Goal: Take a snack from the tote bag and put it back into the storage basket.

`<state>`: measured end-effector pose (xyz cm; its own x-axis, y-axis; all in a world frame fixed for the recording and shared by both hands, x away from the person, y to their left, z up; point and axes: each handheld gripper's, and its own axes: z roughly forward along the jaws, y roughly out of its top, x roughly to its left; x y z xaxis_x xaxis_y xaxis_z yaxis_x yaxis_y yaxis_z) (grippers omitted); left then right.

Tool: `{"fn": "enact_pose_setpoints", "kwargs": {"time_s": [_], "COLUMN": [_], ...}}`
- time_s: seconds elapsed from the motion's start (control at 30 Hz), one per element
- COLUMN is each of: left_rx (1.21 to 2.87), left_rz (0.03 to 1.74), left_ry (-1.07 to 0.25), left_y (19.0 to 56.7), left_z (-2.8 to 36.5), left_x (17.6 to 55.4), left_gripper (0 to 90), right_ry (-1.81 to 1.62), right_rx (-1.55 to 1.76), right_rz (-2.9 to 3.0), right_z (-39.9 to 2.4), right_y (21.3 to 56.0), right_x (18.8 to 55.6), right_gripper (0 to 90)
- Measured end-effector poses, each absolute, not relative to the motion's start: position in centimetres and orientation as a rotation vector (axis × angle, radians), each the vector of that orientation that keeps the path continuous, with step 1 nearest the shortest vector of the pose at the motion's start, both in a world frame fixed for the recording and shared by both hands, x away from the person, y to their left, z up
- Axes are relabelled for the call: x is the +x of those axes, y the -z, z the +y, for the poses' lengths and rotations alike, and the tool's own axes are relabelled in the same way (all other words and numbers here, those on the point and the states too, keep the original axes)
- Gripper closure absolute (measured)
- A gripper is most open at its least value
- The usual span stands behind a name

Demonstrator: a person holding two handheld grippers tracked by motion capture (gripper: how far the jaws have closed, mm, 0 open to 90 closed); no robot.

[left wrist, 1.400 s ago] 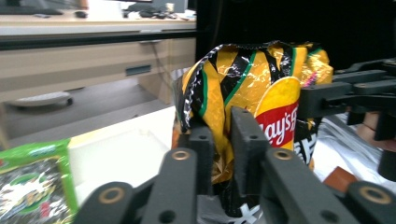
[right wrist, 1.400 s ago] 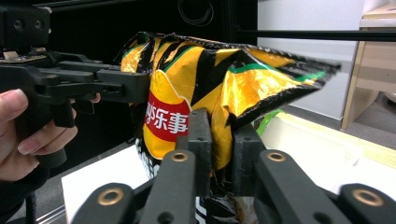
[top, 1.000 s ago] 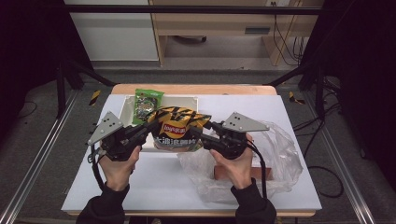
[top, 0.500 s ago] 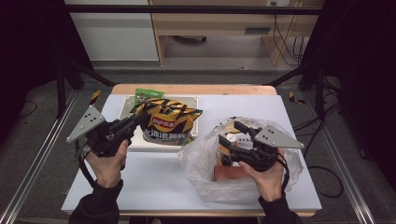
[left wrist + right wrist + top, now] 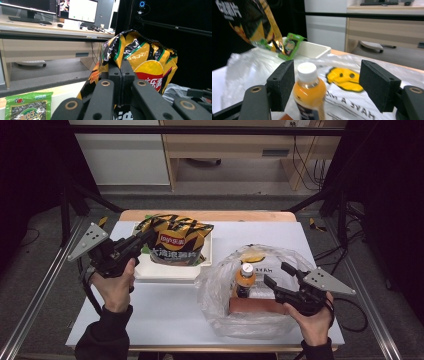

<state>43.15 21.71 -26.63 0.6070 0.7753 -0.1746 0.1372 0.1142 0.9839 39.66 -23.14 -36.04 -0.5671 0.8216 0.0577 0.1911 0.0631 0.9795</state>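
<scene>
white table [image 5: 165,305], wooden desk behind. one chip bag [image 5: 177,240] lifted over white tray [image 5: 172,272], left gripper [image 5: 142,240] pinching its edge. one green snack packet [image 5: 26,107] partly cut off. one juice bottle [image 5: 245,279] inside plastic bag [image 5: 217,290] right of tray; right gripper [image 5: 277,279] jaws just opened, apart beside bottle. one reddish box [image 5: 252,306] blurred.

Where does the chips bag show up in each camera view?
High view: chips bag, upper middle, above the white tray.
Left gripper view: centre right, pinched by the left gripper.
Right gripper view: top left corner.
Shared landmark: the clear plastic bag.
</scene>
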Motion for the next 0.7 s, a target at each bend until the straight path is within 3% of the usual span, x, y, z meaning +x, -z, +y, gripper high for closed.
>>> {"fn": "enact_pose_setpoints", "kwargs": {"time_s": [0.7], "left_rx": [1.390], "left_rz": [0.982], "left_ry": [-0.563], "left_y": [29.2], "left_z": [21.4], "left_x": [50.9], "left_gripper": [89.8], "right_ry": [-1.447], "right_rx": [1.023], "right_rz": [1.811], "right_z": [-24.4], "right_y": [37.3], "right_x": [39.4], "right_gripper": [27.7]}}
